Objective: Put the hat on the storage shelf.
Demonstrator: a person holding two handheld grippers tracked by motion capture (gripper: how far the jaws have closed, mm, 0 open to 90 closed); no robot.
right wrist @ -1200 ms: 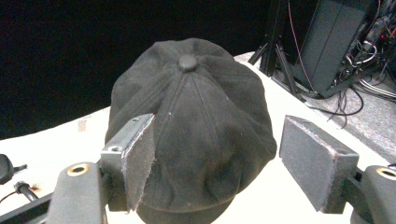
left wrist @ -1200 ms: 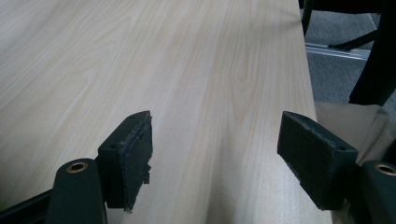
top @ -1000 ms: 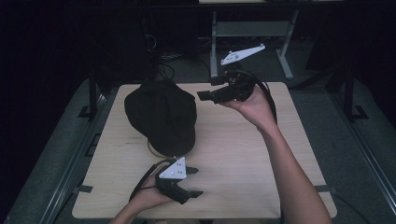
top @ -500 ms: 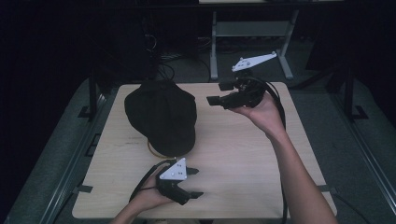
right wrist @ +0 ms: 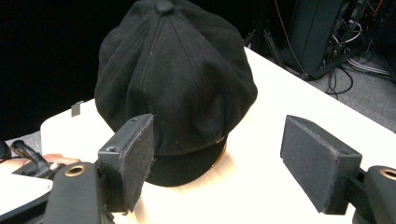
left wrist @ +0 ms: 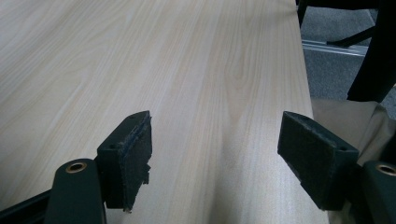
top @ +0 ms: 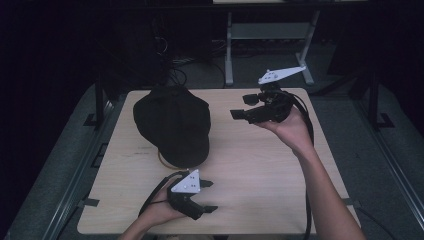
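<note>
On the table's (top: 280, 165) left half: black cap (top: 172, 122), brim toward the person; right gripper (top: 243, 107) held aloft on a raised forearm, aimed left at the cap, jaws wide and empty; left gripper (top: 209, 196) resting at the near edge, jaws wide, empty.

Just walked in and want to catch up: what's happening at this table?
A person is working at a wooden table with a claw in each hand. The right claw is held above the table, open and aimed at a black cap lying there, without touching it. The left claw sits low near the table's front edge, also open and holding nothing.
</note>
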